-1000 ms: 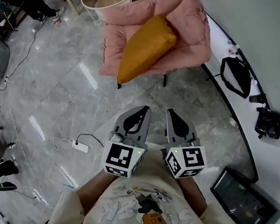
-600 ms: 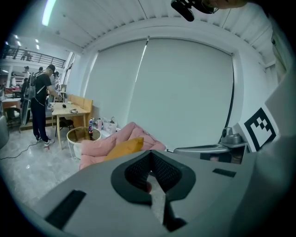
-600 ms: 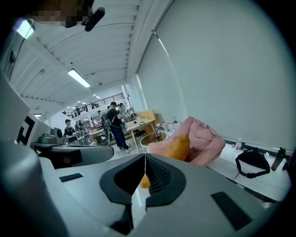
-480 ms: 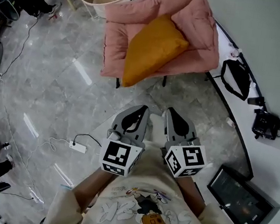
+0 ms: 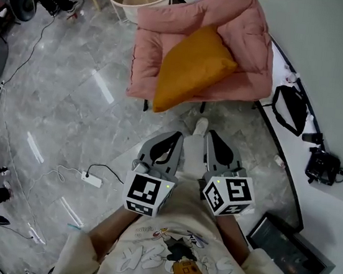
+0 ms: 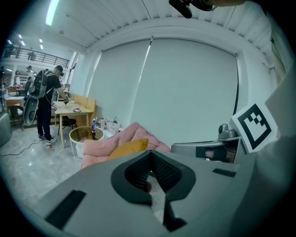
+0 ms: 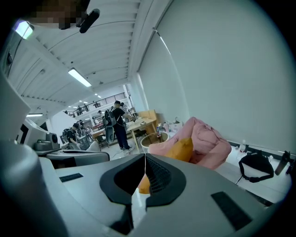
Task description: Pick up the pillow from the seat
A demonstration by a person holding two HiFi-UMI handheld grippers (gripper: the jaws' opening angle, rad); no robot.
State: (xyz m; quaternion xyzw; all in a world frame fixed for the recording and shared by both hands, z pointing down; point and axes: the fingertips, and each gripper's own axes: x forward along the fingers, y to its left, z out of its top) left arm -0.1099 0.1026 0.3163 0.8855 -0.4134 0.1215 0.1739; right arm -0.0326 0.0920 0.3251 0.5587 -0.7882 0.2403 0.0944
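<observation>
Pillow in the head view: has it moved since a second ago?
No. The orange pillow still lies diagonally on the pink chair, lower corner past its front edge. Only the camera shifted.

Mustard pillow (image 5: pixel 194 67) — lies tilted on pink seat (image 5: pixel 246 43).

Head view overhead, gripper views share pillow (image 6: pixel 130 147)

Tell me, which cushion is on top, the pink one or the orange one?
The orange pillow lies on top, slanted. The pink seat cushion is the bigger one, spread out beneath it.
</observation>
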